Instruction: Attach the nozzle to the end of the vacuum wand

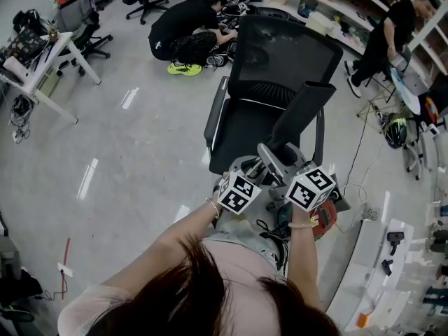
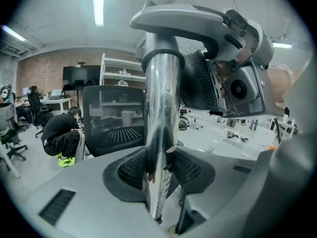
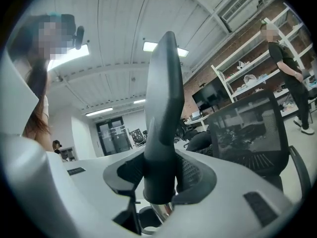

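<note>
Two grips set: left gripper (image 2: 158, 170) jaws clamped on chrome wand (image 2: 161, 123); right gripper (image 3: 159, 175) jaws clamped on dark nozzle (image 3: 161, 113), held mid-air before chair (image 1: 280, 54). Nozzle collar meets wand end, chrome showing just below. Full seating unconfirmed; final push probably left.

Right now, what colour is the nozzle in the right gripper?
Plain dark grey, no pattern. The nozzle shows best in the right gripper view.
</note>
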Available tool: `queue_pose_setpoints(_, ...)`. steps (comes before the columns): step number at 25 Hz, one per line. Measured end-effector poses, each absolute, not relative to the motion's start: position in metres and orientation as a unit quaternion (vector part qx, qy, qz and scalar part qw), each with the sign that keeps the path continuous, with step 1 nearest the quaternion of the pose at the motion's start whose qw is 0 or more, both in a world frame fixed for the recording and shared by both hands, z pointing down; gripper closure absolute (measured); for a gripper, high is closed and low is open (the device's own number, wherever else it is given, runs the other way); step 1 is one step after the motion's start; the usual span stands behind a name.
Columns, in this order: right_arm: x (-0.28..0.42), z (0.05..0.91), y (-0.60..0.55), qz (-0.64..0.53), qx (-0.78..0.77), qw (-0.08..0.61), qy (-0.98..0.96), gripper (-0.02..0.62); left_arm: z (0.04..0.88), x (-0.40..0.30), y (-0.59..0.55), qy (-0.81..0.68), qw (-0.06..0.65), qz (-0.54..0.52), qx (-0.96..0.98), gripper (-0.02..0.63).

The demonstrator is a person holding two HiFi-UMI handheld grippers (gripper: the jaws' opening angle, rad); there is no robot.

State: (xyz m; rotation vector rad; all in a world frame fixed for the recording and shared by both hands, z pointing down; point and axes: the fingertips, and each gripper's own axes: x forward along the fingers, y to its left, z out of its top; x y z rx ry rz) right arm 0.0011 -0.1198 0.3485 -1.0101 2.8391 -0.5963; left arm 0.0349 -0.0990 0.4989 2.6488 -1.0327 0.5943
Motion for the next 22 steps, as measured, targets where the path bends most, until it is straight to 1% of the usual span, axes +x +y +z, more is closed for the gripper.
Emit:
queue_pose_setpoints(7,0.0023,0.3472,-0.1197,-0.178,-0.343,0.044,0.921,0.417,0.4985,0.0363,-0.0995,-0.345,0.121,0.206,0.908,0.451)
queue_pose_setpoints(13,0.0014,0.3484,-0.1182,-0.176,-0.336,0.032,0.925,0.417,0.4999,0.0372,-0.0984,-0.335,0.124,0.208,0.911,0.453)
queue_pose_setpoints(17,-0.0007,0.3478,-0.1158,-0.147,-0.348,0.017,0.926,0.417,0.5005,0.0371,-0.0980,-0.333,0.121,0.210,0.911,0.453)
queue_pose_setpoints(22,-0.0006,0.3489,-0.1179,-0.137,-0.361,0.022,0.922,0.417,0.5016,0.0367,-0.1004,-0.335,0.119,0.210,0.911,0.453)
